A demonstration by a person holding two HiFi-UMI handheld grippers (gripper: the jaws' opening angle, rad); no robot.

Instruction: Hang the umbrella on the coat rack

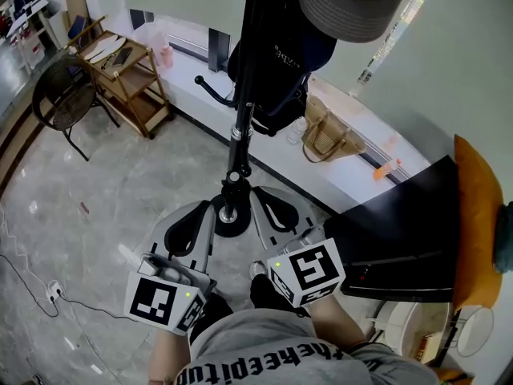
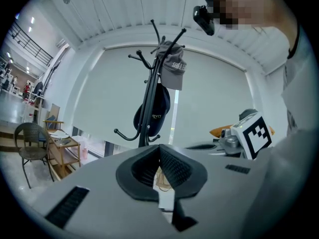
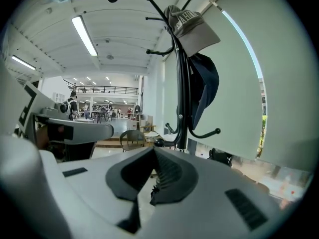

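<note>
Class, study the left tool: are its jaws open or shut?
Shut. In the left gripper view the left tool has its ribbed pads meeting at the tips, with nothing held between them.

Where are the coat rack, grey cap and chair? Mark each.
coat rack (image 1: pixel 239 139), head view, its black pole.
grey cap (image 3: pixel 192 26), right gripper view, its crown.
chair (image 2: pixel 28 136), left gripper view, its back.

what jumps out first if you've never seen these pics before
The black coat rack rises through the middle of the head view, with a grey cap on its top. At the bottom, the left gripper and right gripper, both shut and empty, point toward its base. A tan handbag sits on the white ledge behind it.
</note>
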